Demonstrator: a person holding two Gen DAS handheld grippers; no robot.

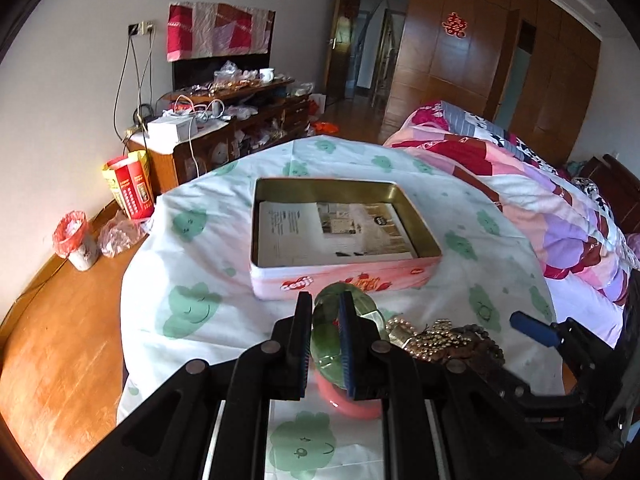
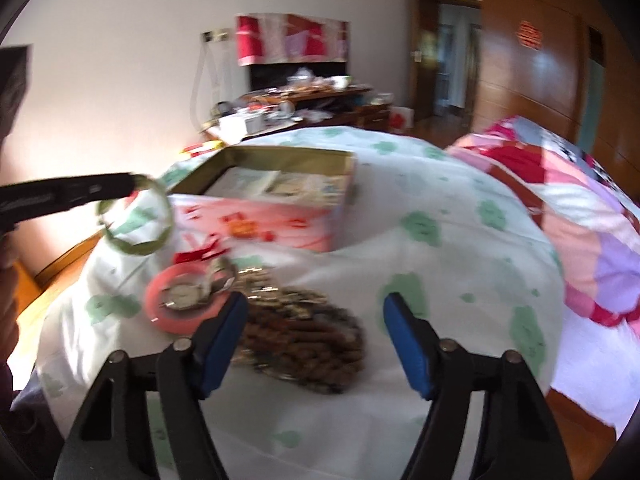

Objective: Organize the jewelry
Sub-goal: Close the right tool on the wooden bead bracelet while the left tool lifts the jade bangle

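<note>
Here the left gripper (image 1: 325, 334) is clamped on a translucent green bangle (image 2: 136, 216), pads pressed to the band, holding it in the air above the cloth-covered table (image 1: 192, 248), just in front of the open pink tin (image 1: 344, 280). The right gripper (image 2: 316, 344) has its blue-padded jaws apart with nothing gripped, poised over the pile of brown beads (image 2: 308, 340). A pink bangle (image 2: 160, 300) lies beside the pile with a wristwatch (image 2: 184, 294) on it.

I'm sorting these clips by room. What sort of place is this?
Most likely a home bedroom: a bed with a patchwork quilt, wooden wardrobe doors, and a cluttered dresser.
</note>
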